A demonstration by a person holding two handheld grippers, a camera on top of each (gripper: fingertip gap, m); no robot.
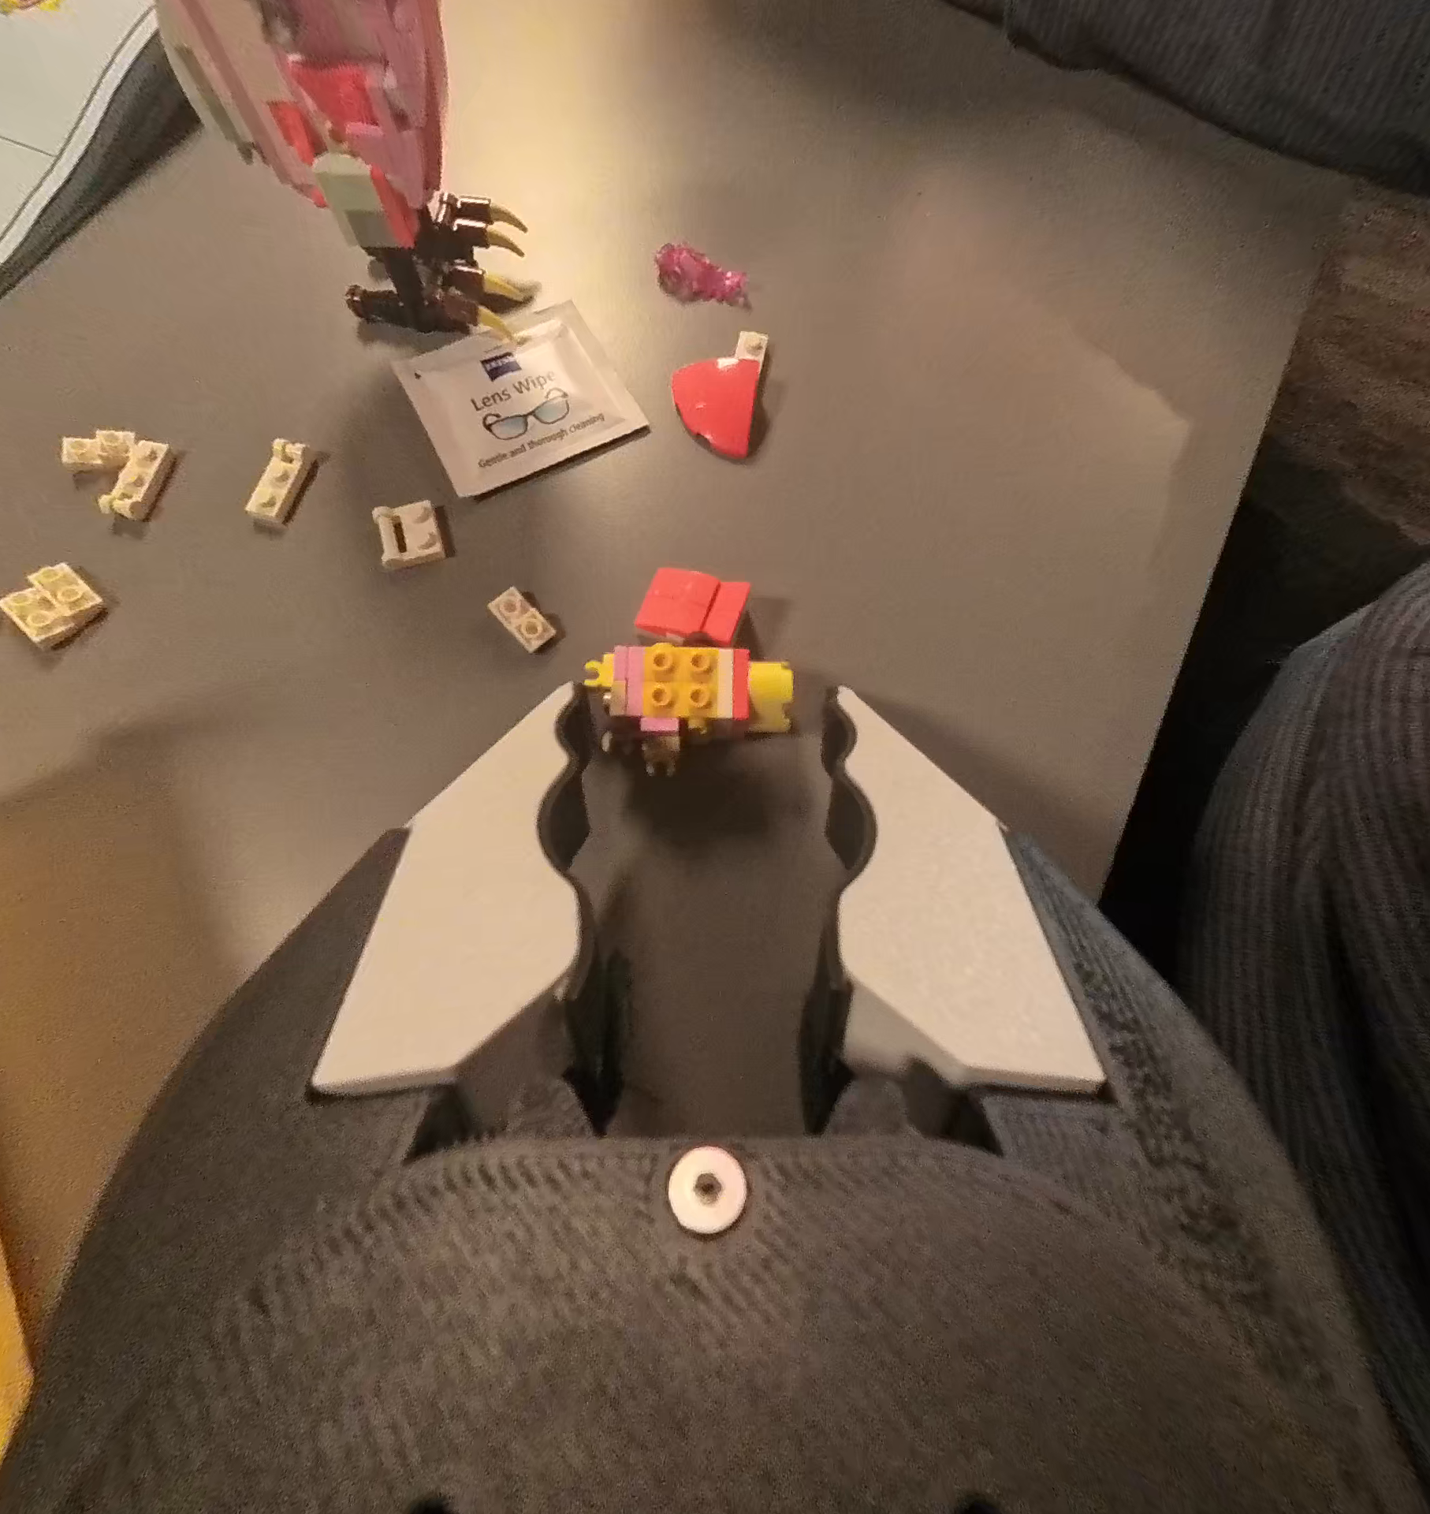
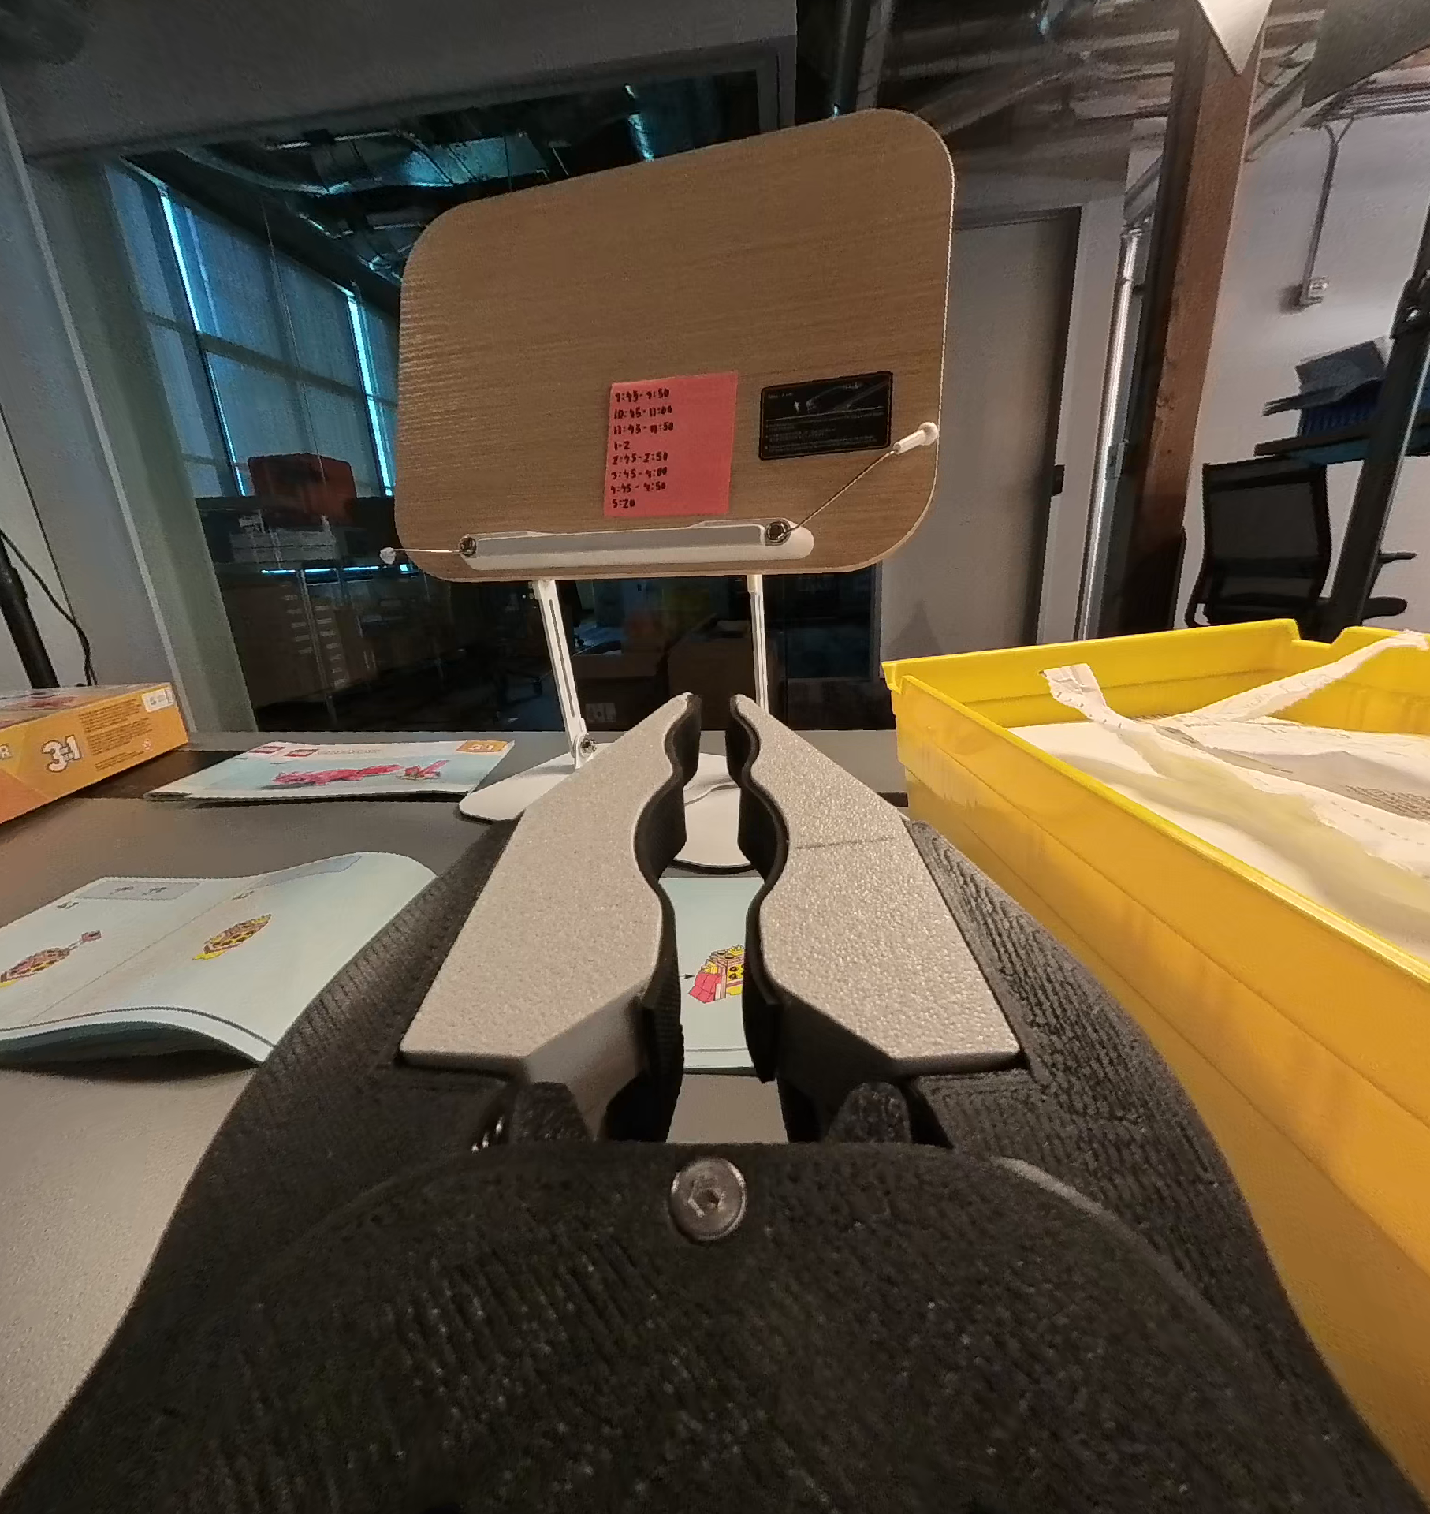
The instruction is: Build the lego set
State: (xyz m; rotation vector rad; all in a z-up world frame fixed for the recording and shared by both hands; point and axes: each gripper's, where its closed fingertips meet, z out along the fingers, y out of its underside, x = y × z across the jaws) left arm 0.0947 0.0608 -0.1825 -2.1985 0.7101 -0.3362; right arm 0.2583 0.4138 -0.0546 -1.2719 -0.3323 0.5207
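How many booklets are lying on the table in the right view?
2: an open booklet near the left, partly hidden by the right tool; a closed booklet farther back by the stand.

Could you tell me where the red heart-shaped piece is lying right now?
In the left wrist view, the red heart piece lies on the grey table, right of the wipe packet and below the pink crystal bit.

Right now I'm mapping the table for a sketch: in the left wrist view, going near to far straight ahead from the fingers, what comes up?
Multicoloured brick assembly with orange studded top → flat red brick piece → white wipe sachet → brown clawed brick foot.
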